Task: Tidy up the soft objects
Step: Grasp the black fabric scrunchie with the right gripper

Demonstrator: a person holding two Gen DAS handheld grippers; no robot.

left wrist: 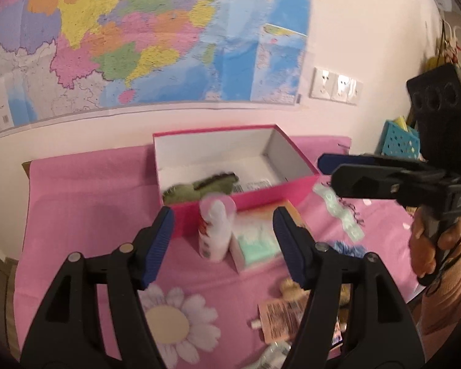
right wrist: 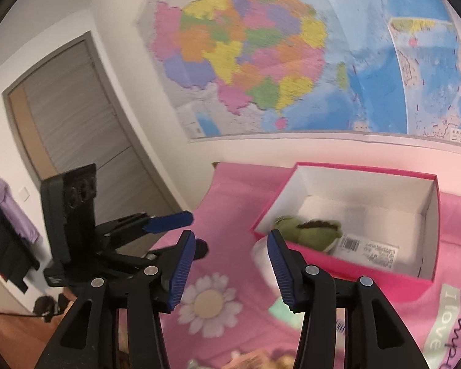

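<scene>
Hovering above the pink cloth on the worktop, both sets of jaws stand open with nothing between the pads. Left gripper: a white bottle and a small open carton with a mint-green pad sit on the cloth beyond its gap, blurred, not touched. Right gripper: only cloth and its printed daisy lie past its gap. Task item: green plush toy lies inside the pink box, at the near-left corner, beyond the right gripper's right jaw. Rest of the box floor is bare apart from a barcode label. Box back wall sits close to the room wall below the map. Open cloth left of the box; clutter at the near-right edge.
</scene>
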